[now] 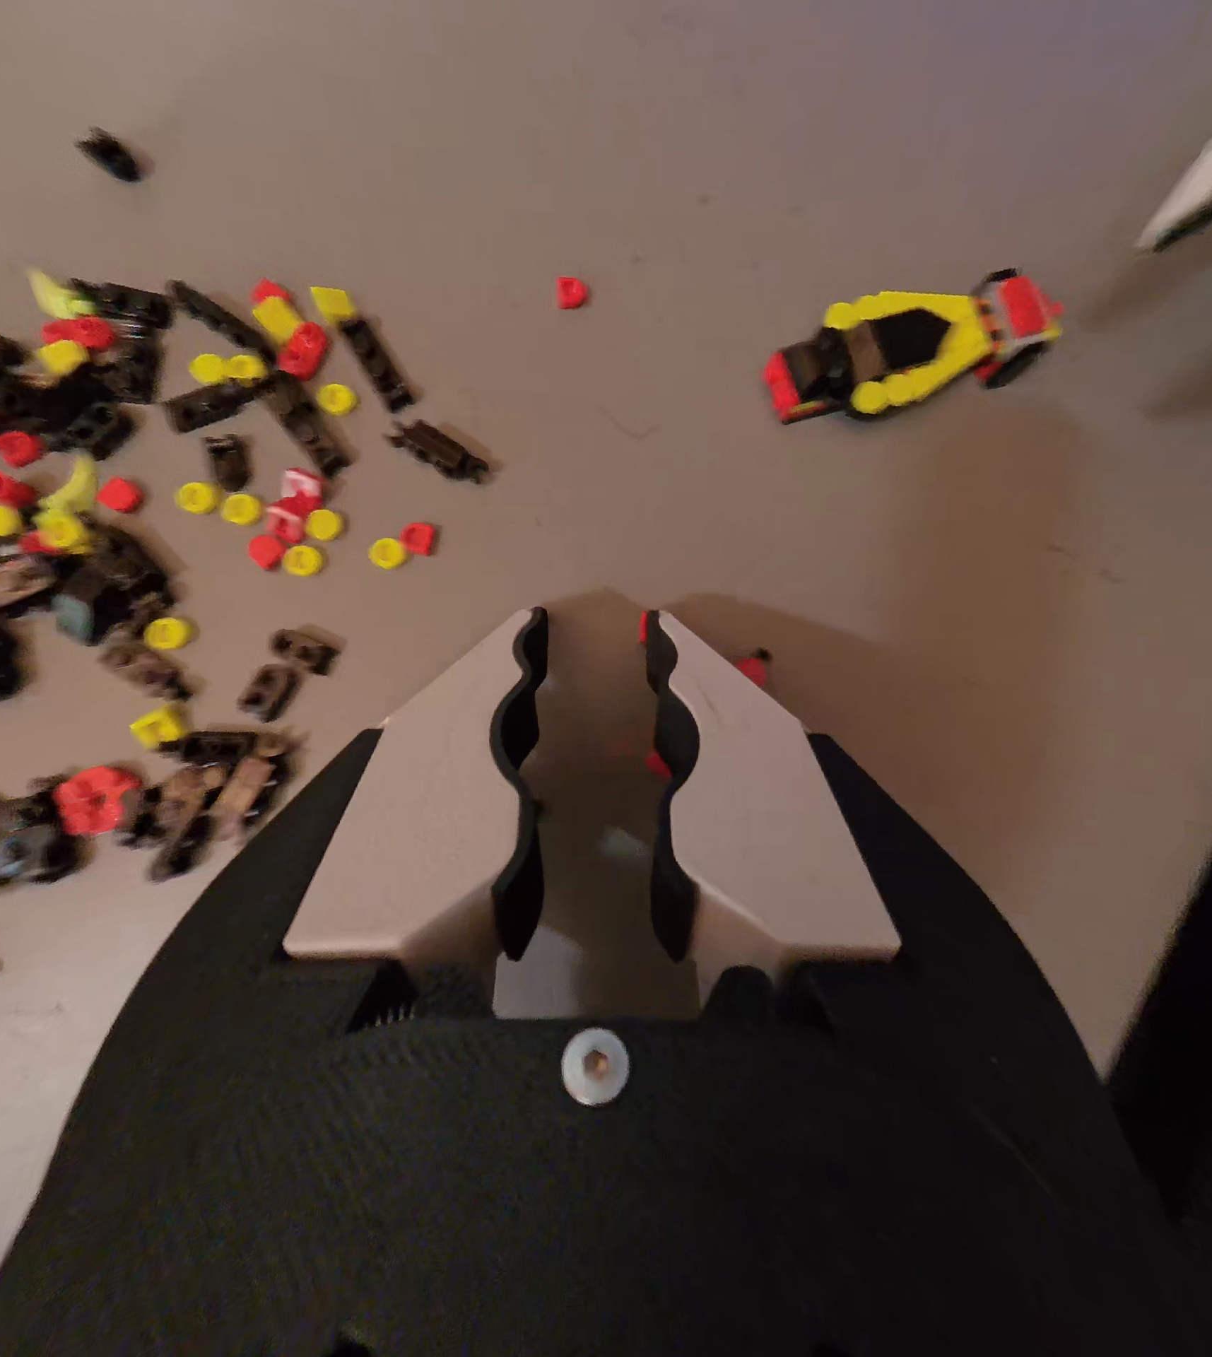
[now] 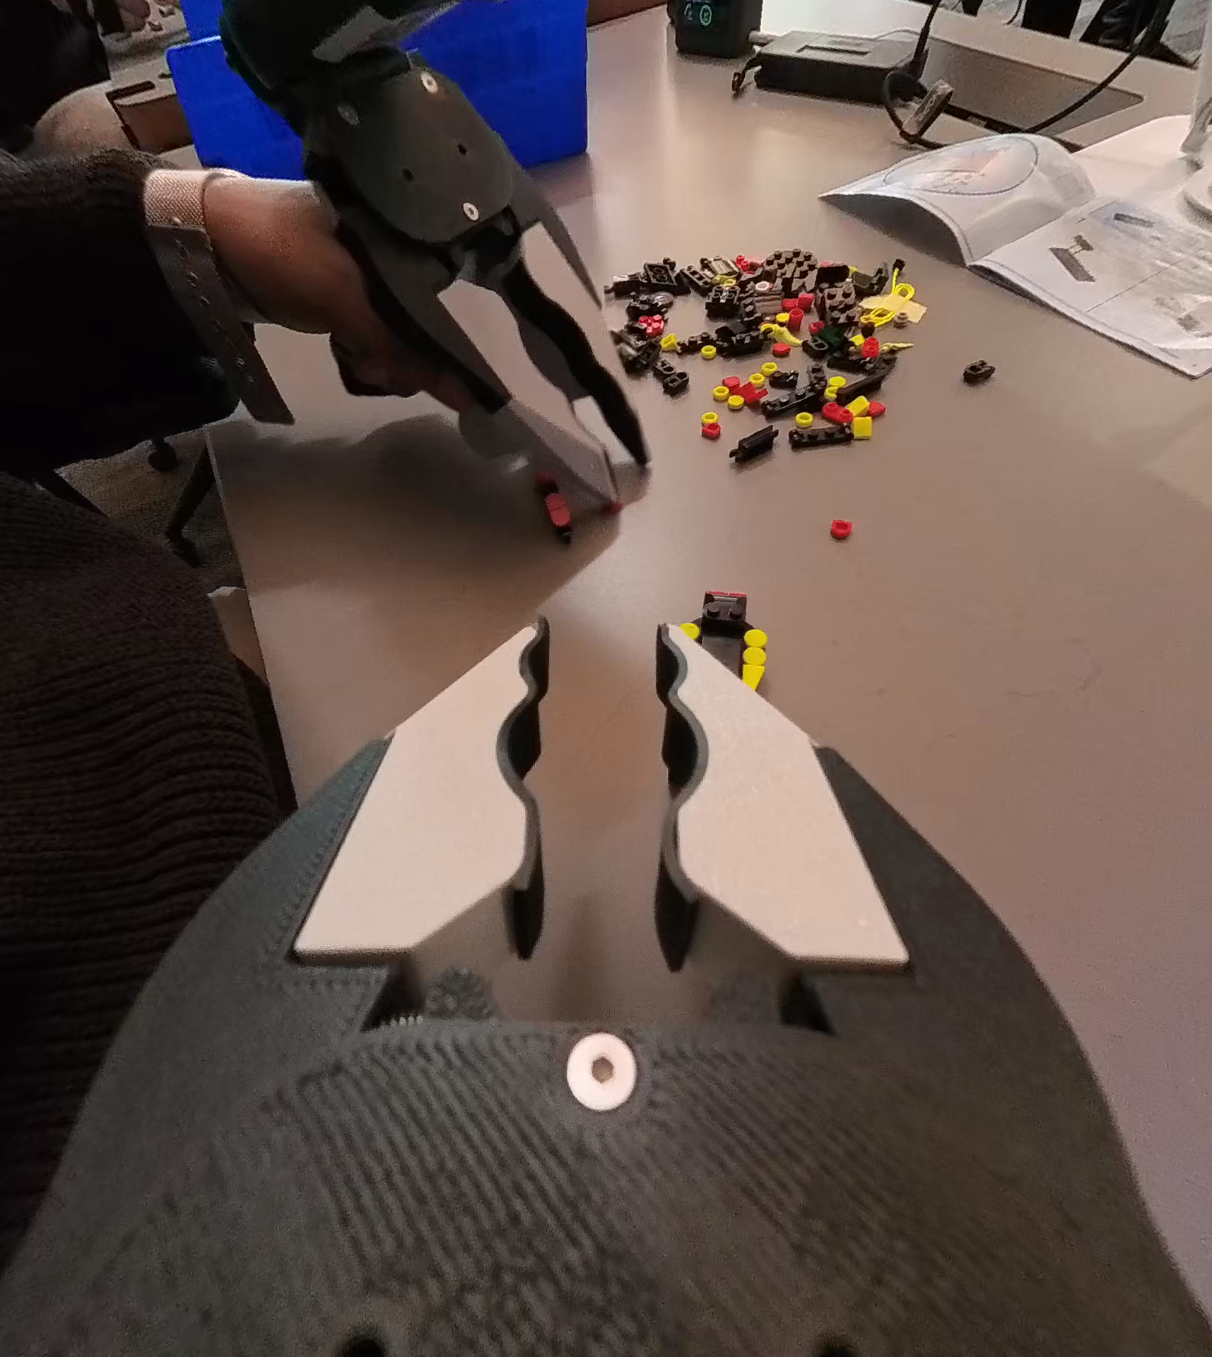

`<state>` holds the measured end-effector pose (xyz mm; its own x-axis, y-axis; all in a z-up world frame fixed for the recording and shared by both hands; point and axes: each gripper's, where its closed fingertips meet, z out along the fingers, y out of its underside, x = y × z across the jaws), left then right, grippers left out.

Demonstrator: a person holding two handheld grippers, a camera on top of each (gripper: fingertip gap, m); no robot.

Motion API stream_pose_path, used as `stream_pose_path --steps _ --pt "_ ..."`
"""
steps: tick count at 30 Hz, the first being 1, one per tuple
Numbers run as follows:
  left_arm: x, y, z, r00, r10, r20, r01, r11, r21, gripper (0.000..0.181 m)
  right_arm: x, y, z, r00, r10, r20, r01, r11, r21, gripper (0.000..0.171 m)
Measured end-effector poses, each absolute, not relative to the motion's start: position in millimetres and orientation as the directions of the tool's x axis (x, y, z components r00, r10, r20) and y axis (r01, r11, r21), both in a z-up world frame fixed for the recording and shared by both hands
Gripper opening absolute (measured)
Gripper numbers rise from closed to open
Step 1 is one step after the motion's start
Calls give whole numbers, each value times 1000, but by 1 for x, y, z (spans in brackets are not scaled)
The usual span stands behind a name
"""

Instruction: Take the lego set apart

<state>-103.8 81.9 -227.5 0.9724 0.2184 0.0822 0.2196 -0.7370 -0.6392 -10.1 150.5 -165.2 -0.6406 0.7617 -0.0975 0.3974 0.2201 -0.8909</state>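
1. Grey tabletop carries everything. One partly built model remains: a yellow, black and red lego vehicle, lying well apart from the loose parts and just beyond the right gripper, whose right finger hides part of it.

2. Right gripper: fingers parted, nothing between them, held above the table.

3. Left gripper: fingers parted, tips down at the table. A small red-and-black piece lies just beside its right finger (whether the finger touches it cannot be told); nothing sits between the pads.

4. Count: one vehicle sub-assembly; one heap of loose bricks in black, red and yellow (too many and too blurred to number); one stray red stud between the heap and the vehicle; one stray black piece right of the heap; one open instruction booklet; one blue bin at the far edge.

5. Risks, as judged:
   - The red-and-black piece lies near the table's near edge; a sideways nudge from the finger could push it off.
   - Gripping the vehicle with one gripper alone would likely slide it, not split it; both are needed.
   - Small round plates may spring away when prised off and roll.
   - A sweep of either arm could scatter the heap.
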Motion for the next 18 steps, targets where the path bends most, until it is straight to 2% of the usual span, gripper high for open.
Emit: stream_pose_path --steps 1,3,4,9,12,14,16,18 --pt "-117 79 -228 964 266 22 217 -737 -640 26 -10 150 -166 -642 761 -98 399 222 -890 28" --pt "-165 64 -218 875 448 -182 227 -712 -665 17 -10 150 -166 -644 759 -97 400 225 -888 28" --pt "-175 59 -212 853 475 -217 216 -699 -682 16 -9 150 -166 -645 758 -96 399 226 -889 28" --pt "-178 52 -179 846 532 -18 297 -500 -813 16 -9 150 -165 -643 760 -95 398 226 -889 28" --pt "-184 37 -179 837 547 32 346 -482 -805 16 -9 151 -165 -643 760 -93 397 226 -890 28" --pt "-162 37 -189 900 423 102 344 -546 -764 19 -9 151 -166 -643 761 -91 398 230 -888 28" --pt "-120 39 -198 966 191 174 257 -638 -726 31 -9 152 -167 -642 762 -89 401 234 -886 28" --pt "-117 31 -210 984 157 79 167 -697 -698 31 -9 153 -168 -641 762 -88 402 237 -884 28"
